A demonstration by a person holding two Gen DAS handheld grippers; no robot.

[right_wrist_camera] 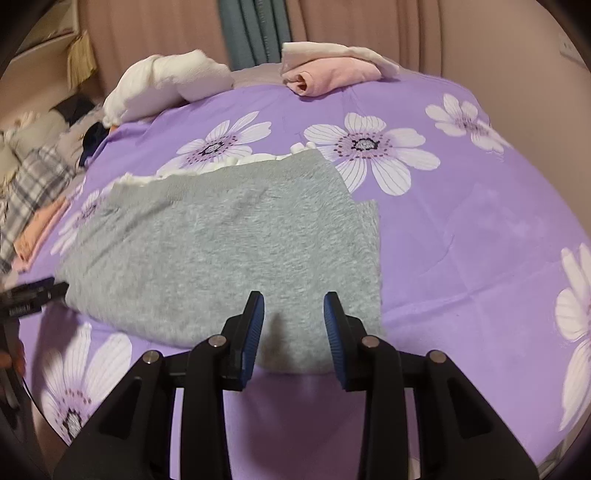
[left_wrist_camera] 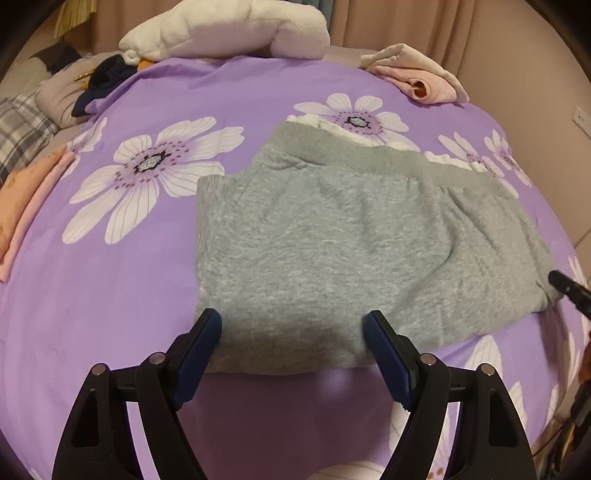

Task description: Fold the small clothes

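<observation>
We find the grey garment (left_wrist_camera: pixel 325 240) lying flat on the purple bedspread (left_wrist_camera: pixel 129 295), probably already folded once. Left gripper (left_wrist_camera: pixel 293 328): jaws wide, empty. Right gripper (right_wrist_camera: pixel 294 314): jaws partly open, empty. The garment is soft and light; we grip its near hem.

Grey sweatpants (left_wrist_camera: pixel 332 236): soft marled knit cloth, matt, ribbed waistband. Bedsheet (left_wrist_camera: pixel 147 295): smooth purple cloth, printed flowers. White blanket (left_wrist_camera: pixel 229 29), far: plush fleece. Pink garment (left_wrist_camera: pixel 417 74), far right: thin cloth. Left claw (left_wrist_camera: pixel 293 328) and right claw (right_wrist_camera: pixel 294 314): matt black plastic, ridged blue pads, metal pins.
</observation>
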